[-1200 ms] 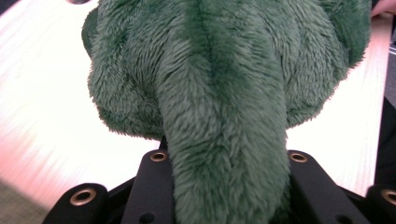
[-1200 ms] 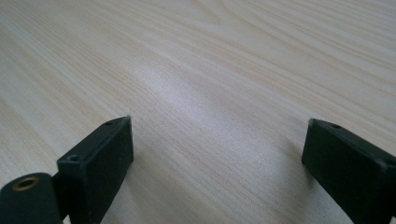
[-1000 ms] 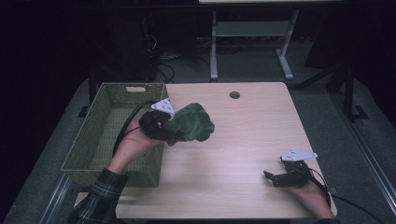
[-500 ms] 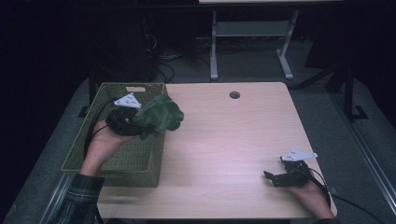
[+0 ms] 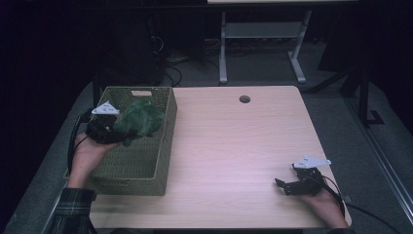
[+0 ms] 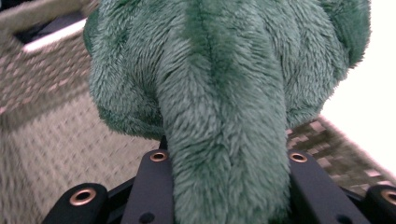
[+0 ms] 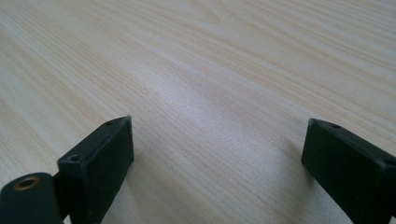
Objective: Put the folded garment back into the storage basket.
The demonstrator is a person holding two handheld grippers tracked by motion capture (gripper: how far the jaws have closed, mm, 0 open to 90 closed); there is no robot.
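The left gripper [image 5: 117, 130] has moved to the left, and the green plush toy [image 5: 140, 119] clamped in its jaws went with it. A second ago the toy hung over the wooden table [image 5: 234, 146], just past the right wall of the woven basket [image 5: 146, 180]. Half a second ago it was over that wall. Now it hangs above the inside of the basket (nearer the back end), and the person's forearm has swung left too.

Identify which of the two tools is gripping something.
The left tool: its jaws clamp a green plush toy above the woven basket. The right tool stands open above bare table.
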